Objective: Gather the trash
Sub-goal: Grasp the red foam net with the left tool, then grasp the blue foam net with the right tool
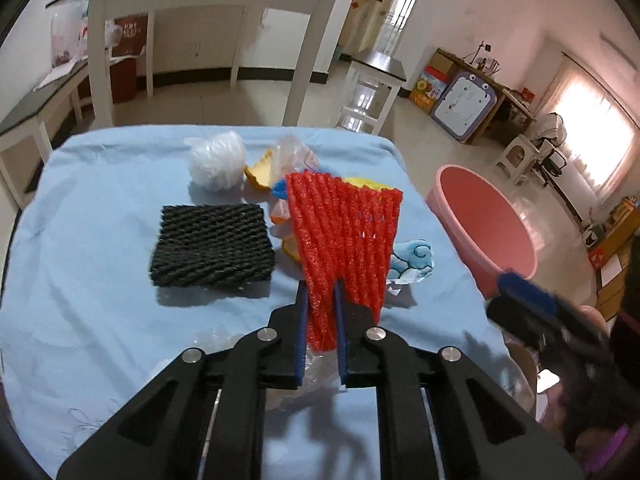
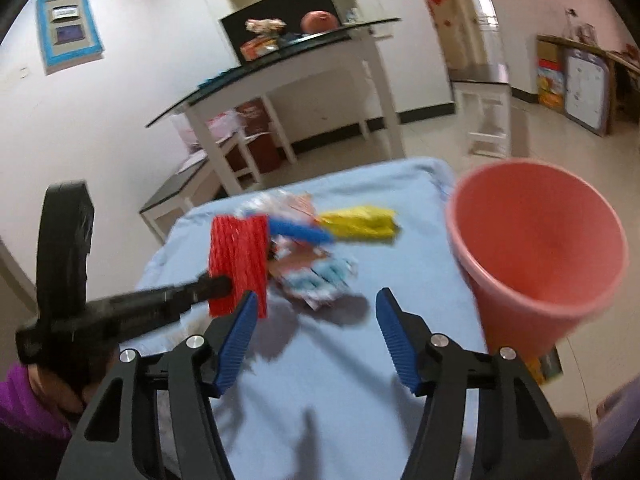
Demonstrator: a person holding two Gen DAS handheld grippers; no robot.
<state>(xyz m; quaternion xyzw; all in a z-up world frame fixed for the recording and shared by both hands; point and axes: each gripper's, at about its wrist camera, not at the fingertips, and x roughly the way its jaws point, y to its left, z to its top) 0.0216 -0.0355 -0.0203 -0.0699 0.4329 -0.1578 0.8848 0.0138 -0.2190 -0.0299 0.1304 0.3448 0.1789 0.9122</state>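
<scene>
My left gripper (image 1: 320,300) is shut on the lower edge of a red foam net (image 1: 344,232), which stands up off the blue-clothed table (image 1: 100,200). In the right wrist view the same red foam net (image 2: 238,264) hangs from the left gripper (image 2: 218,284) at the left. My right gripper (image 2: 318,294) is open and empty above the cloth, short of a crumpled blue-and-white wrapper (image 2: 320,276). A black foam net (image 1: 212,250), a white plastic wad (image 1: 218,160), yellow peel (image 1: 258,172) and a clear bag lie behind. The picture is blurred.
A pink basin (image 1: 484,224) sits off the table's right edge; it fills the right of the right wrist view as the pink basin (image 2: 536,248). Yellow trash (image 2: 360,222) and a blue strip (image 2: 300,232) lie mid-table. White glass-topped tables stand beyond.
</scene>
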